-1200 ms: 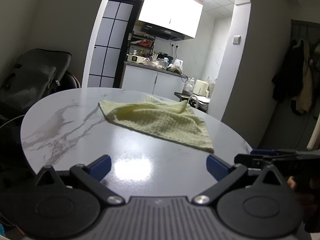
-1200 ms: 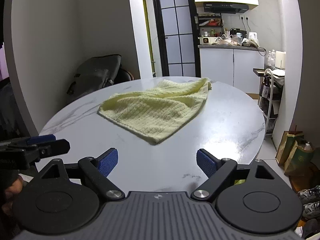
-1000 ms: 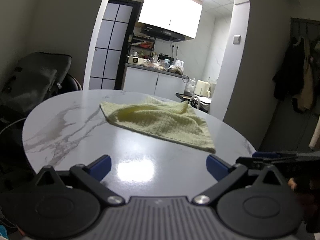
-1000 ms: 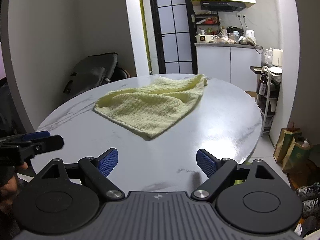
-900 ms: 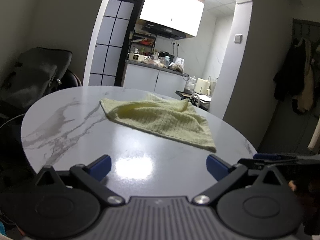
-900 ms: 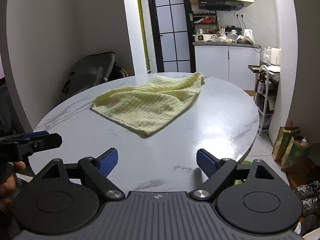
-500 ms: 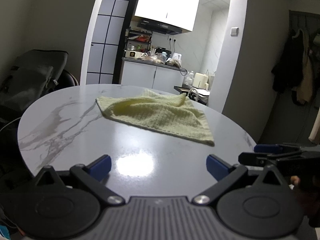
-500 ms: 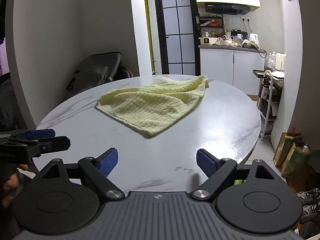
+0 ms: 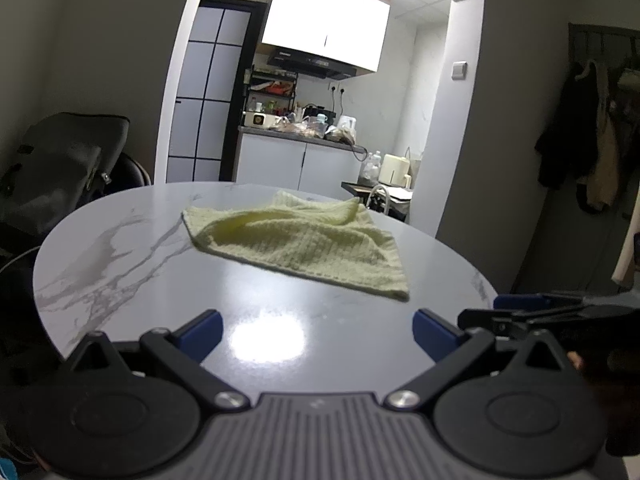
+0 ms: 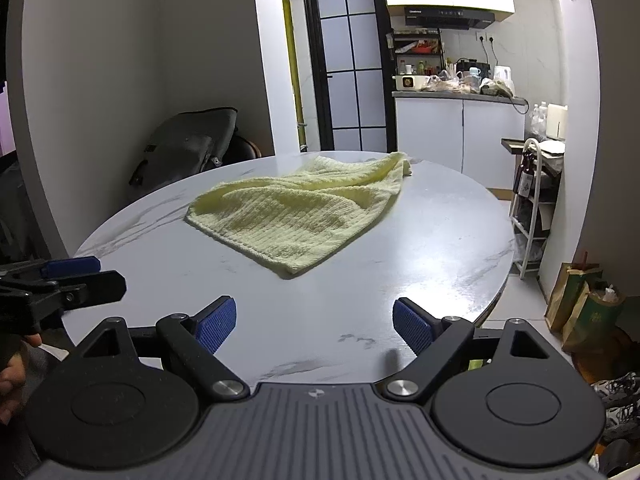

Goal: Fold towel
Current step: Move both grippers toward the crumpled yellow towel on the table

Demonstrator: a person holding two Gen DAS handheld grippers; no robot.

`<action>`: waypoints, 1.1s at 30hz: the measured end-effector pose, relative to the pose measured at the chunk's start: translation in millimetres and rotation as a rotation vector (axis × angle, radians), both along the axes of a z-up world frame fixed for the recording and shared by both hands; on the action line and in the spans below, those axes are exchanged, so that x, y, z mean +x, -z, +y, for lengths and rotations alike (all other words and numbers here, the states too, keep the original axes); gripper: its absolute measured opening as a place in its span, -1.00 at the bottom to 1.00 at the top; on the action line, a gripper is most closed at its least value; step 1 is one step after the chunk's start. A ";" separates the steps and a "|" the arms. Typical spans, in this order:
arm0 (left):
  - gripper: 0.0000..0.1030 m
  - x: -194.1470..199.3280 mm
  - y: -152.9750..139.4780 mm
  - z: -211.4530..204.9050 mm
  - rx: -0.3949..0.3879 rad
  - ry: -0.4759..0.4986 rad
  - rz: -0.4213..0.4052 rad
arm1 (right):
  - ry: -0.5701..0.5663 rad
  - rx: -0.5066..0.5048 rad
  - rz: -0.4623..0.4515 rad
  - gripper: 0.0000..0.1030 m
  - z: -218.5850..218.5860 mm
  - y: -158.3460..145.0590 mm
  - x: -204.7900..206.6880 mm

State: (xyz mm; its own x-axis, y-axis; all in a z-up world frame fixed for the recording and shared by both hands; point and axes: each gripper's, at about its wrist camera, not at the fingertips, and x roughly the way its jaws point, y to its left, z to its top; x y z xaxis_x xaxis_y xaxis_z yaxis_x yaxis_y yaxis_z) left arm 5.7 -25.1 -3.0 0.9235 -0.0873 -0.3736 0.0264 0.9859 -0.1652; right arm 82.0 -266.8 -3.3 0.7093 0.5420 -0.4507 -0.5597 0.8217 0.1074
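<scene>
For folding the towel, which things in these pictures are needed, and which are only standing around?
Needed:
- yellow towel, lying rumpled
- marble table under it
- left gripper, open
- right gripper, open

Only standing around:
- dark bag behind the table
- kitchen counter clutter
- paper bags on the floor
- hanging coats
</scene>
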 end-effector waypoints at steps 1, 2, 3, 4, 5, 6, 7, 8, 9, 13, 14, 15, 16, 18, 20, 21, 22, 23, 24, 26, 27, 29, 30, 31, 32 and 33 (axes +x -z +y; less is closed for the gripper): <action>0.99 -0.5 -0.6 -1.7 0.005 0.001 -0.002 | 0.005 0.002 0.000 0.73 -0.9 -0.8 -0.9; 0.99 -1.5 -0.9 -4.0 0.010 0.002 -0.005 | 0.010 0.004 0.001 0.73 -1.6 -1.6 -1.5; 0.99 -2.3 -1.3 -5.9 0.016 0.004 -0.008 | 0.012 0.007 0.003 0.73 -2.3 -1.6 -2.3; 0.99 -2.8 -1.9 -7.1 0.021 0.008 -0.010 | 0.012 0.009 0.006 0.73 -3.1 -1.6 -3.2; 0.99 -3.7 -2.5 -7.9 0.025 0.011 -0.013 | 0.013 0.008 0.006 0.73 -1.1 -2.4 -0.3; 0.99 -4.7 -3.0 -7.8 0.026 0.012 -0.015 | 0.014 0.008 0.004 0.73 -1.0 -3.2 -2.6; 0.99 -5.9 -3.5 -7.4 0.025 0.011 -0.016 | 0.014 0.008 0.003 0.73 -1.2 -4.0 -5.4; 0.99 -6.9 -4.0 -6.8 0.022 0.009 -0.018 | 0.014 0.008 0.003 0.73 0.1 -4.4 -4.7; 0.99 -7.6 -4.4 -6.1 0.013 0.004 -0.020 | 0.013 0.010 0.001 0.73 0.2 -6.1 -7.0; 0.99 -11.6 -6.9 -5.6 -0.002 -0.004 -0.027 | 0.011 0.015 -0.004 0.73 2.7 -14.2 -8.7; 0.99 -13.0 -7.9 -7.1 0.002 -0.004 -0.031 | 0.010 0.015 -0.006 0.73 3.2 -16.1 -9.1; 0.99 -15.1 -9.0 -8.2 0.007 -0.004 -0.035 | 0.007 0.017 -0.010 0.73 3.1 -17.9 -11.5; 0.99 -16.9 -9.9 -9.5 0.013 -0.004 -0.039 | 0.005 0.019 -0.014 0.73 2.6 -19.6 -13.9; 0.99 -19.4 -11.3 -13.2 0.026 -0.001 -0.042 | 0.004 0.022 -0.014 0.73 1.8 -21.6 -15.9; 0.99 -21.8 -12.6 -14.8 0.029 0.003 -0.045 | 0.004 0.024 -0.013 0.73 1.5 -23.2 -16.5; 0.99 -23.2 -13.4 -15.4 0.028 0.005 -0.047 | 0.005 0.024 -0.012 0.73 1.1 -24.2 -18.1; 0.99 -24.7 -14.2 -15.3 0.027 0.006 -0.049 | 0.006 0.025 -0.010 0.73 0.7 -25.2 -19.7; 0.99 -25.6 -15.1 -15.7 0.027 0.004 -0.047 | 0.005 0.025 -0.010 0.73 0.3 -26.3 -20.1; 0.99 -25.5 -16.0 -16.9 0.030 -0.002 -0.040 | 0.004 0.025 -0.010 0.73 -0.2 -27.4 -20.3; 0.99 -26.4 -17.6 -19.1 0.032 -0.004 -0.035 | -0.003 0.028 -0.009 0.73 -1.7 -30.2 -23.7; 0.99 -27.3 -18.5 -20.1 0.033 -0.002 -0.037 | -0.006 0.027 -0.009 0.73 -2.3 -31.3 -25.6; 0.99 -30.8 -20.1 -21.4 0.034 0.006 -0.047 | -0.008 0.025 -0.011 0.73 -3.4 -33.1 -28.7; 0.99 -32.2 -20.6 -21.8 0.033 0.008 -0.050 | -0.007 0.023 -0.013 0.73 -3.8 -33.9 -29.6; 0.99 -33.0 -21.0 -22.0 0.032 0.010 -0.052 | -0.005 0.021 -0.016 0.73 -4.2 -34.6 -30.6; 0.99 -33.2 -21.3 -22.1 0.030 0.011 -0.052 | -0.004 0.022 -0.016 0.73 -4.6 -34.9 -31.1; 0.99 -34.0 -21.8 -22.3 0.026 0.015 -0.053 | -0.003 0.022 -0.017 0.73 -5.2 -35.5 -31.9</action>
